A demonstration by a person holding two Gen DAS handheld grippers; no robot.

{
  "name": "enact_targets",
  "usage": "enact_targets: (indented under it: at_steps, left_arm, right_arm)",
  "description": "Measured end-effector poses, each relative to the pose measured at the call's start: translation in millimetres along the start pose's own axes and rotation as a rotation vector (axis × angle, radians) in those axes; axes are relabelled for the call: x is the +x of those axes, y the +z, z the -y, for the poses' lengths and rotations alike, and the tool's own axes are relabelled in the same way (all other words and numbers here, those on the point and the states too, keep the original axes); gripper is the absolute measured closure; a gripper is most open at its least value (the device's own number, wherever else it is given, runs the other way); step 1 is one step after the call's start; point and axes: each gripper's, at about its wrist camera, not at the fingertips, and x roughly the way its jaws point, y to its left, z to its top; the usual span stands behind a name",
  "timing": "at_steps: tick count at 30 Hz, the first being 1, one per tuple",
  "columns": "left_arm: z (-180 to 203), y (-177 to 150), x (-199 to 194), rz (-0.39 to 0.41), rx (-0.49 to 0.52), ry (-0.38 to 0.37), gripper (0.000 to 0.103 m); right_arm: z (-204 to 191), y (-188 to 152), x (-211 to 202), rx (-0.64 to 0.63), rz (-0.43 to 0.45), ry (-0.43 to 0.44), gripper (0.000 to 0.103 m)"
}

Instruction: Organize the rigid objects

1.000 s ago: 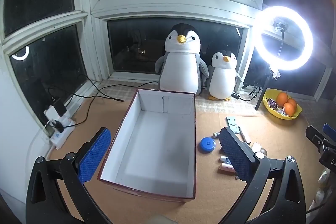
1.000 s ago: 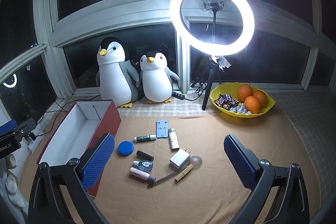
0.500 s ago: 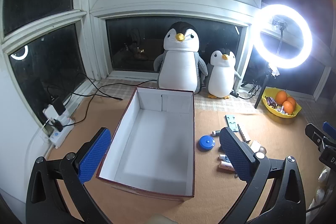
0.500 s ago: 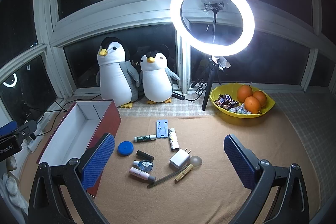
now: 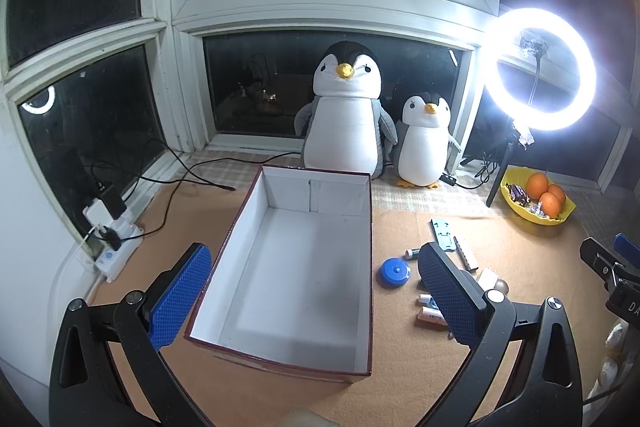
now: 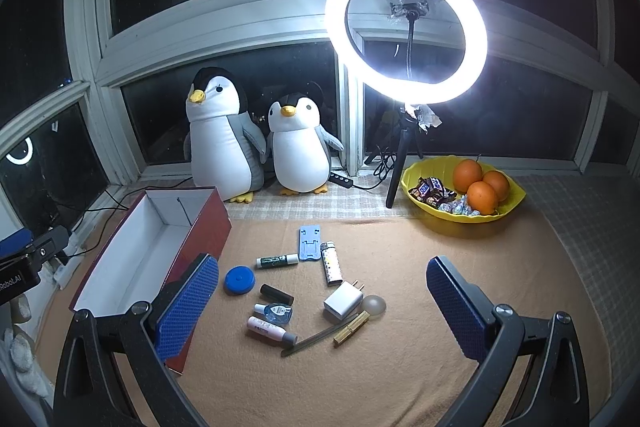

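Night window, ring-lit tan surface (image 6: 400,367). Empty box (image 5: 296,267) at left, small items (image 6: 312,291) scattered just right of it. Both tongs, left (image 5: 316,299) and right (image 6: 324,311), apart, holding nothing. Best started with the nearest items, one by one.
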Motion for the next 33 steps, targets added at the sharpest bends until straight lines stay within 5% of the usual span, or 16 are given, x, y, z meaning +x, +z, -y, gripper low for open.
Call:
enact_targets:
  at_steps: [33]
  left_arm:
    - [-2.1, -1.6, 1.4, -0.011, 0.003, 0.002, 0.001]
  right_arm:
    - [-1.7, -3.3, 4.5, -0.002, -0.011, 0.0, 0.0]
